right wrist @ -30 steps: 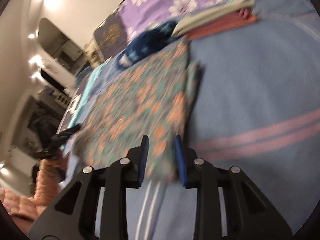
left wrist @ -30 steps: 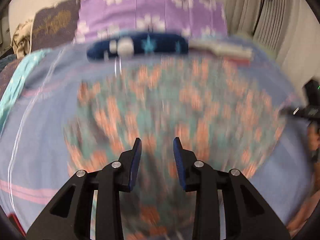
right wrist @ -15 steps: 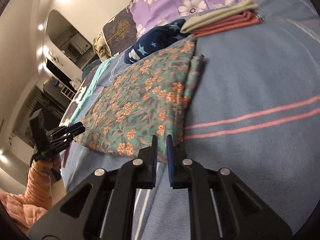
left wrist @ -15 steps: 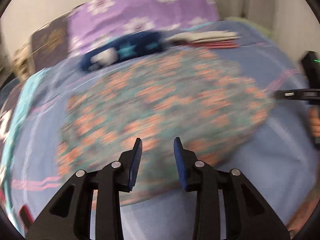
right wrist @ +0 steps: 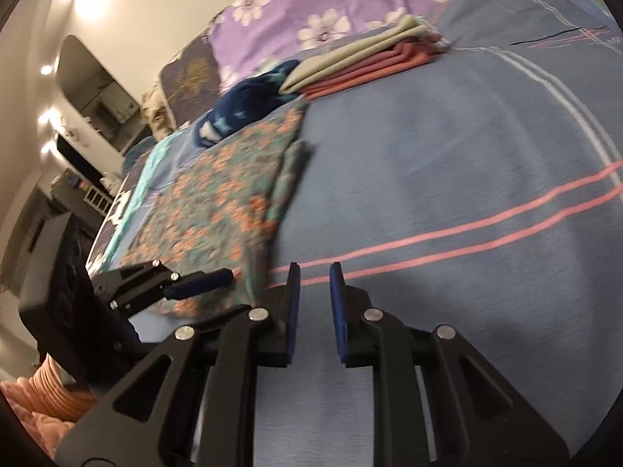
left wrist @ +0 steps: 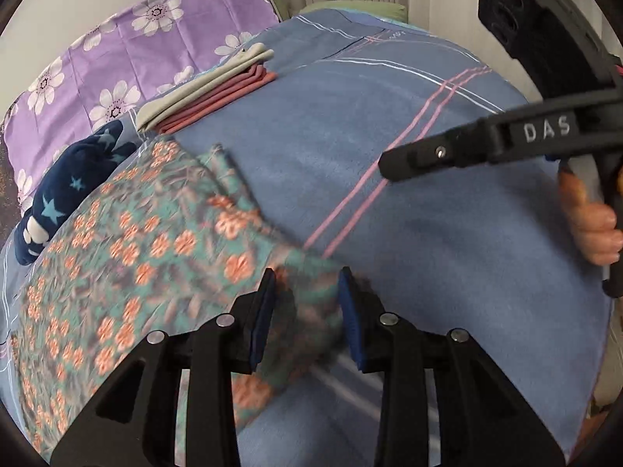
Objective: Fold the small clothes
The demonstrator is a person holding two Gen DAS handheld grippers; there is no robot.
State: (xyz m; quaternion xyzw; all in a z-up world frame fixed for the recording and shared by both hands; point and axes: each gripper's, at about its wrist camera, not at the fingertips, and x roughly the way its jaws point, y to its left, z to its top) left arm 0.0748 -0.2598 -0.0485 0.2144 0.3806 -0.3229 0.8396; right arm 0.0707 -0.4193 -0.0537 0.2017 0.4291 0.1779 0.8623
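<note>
- Jaws first, left wrist view: my left gripper (left wrist: 305,303) stands parted, with the near right corner of the floral garment (left wrist: 155,241) between the blue pads. A second ago it hung over the cloth's middle; now it straddles that corner. Contact is blurred; I cannot tell if the pads touch.
- Same view: the garment lies flat on the blue bedspread (left wrist: 389,163), its right edge doubled under. My right gripper (left wrist: 393,161) crosses at upper right, well clear of the cloth.
- Right wrist view: my right gripper (right wrist: 313,303) is released and empty over bare bedspread, beside the pink stripes. Half a second ago it was nearly closed at this corner; it has let go and pulled aside.
- Judgement: the corner has passed to the left, likely for a fold across.
- Beyond: folded stack (right wrist: 362,64), navy star cloth (right wrist: 249,99).
</note>
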